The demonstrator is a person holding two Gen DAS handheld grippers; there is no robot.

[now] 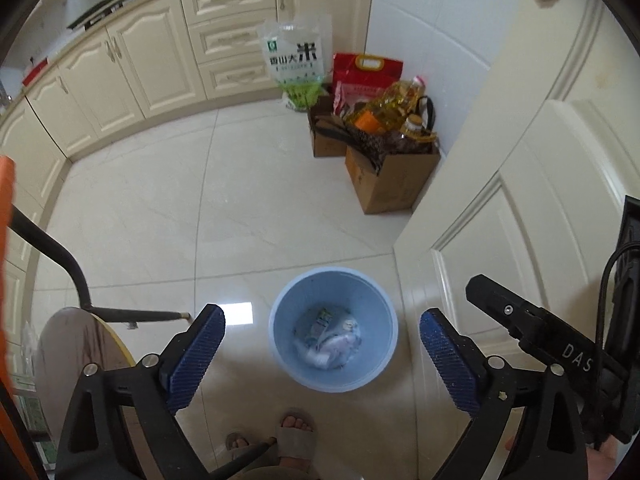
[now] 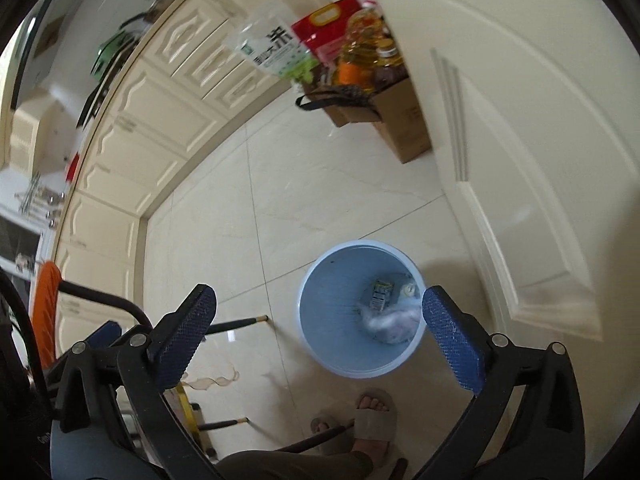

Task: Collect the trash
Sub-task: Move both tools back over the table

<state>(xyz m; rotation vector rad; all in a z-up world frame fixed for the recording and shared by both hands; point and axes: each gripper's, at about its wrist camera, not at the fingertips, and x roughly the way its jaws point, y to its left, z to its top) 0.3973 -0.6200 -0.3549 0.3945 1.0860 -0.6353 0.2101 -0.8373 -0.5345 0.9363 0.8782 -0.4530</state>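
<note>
— Down by the floor, nearest us, what shows?

— A person's foot in a grey slipper (image 1: 295, 436) on the pale floor tiles (image 1: 168, 216). Above it the left gripper (image 1: 322, 354) hangs with its blue pads spread wide, nothing between them. The right gripper (image 2: 320, 334) is the same: jaws fully apart, empty, pointing steeply down.

— And the trash?

— It lies in the light blue bin (image 1: 280, 344), which stands on the tiles just beyond the foot, close to the edge of the cream door (image 1: 532, 216). At the bottom sit a small printed carton (image 2: 380, 294) and some crumpled white wrapping (image 2: 390, 326); there may be a little cap beside them, but the view is too soft to be sure.

— To the left?

— A round glass-topped table (image 1: 80, 344) with dark legs, and an orange chair back (image 2: 47, 300) near it.

— Further off?

— Two cardboard boxes (image 1: 390, 182) stand in the far corner by the door, holding bottles of yellow oil (image 1: 394, 106) and a red bag (image 1: 366, 74). A clear rice bag (image 1: 294, 60) leans against the cream cabinets (image 1: 132, 64) that run along the far wall.
</note>
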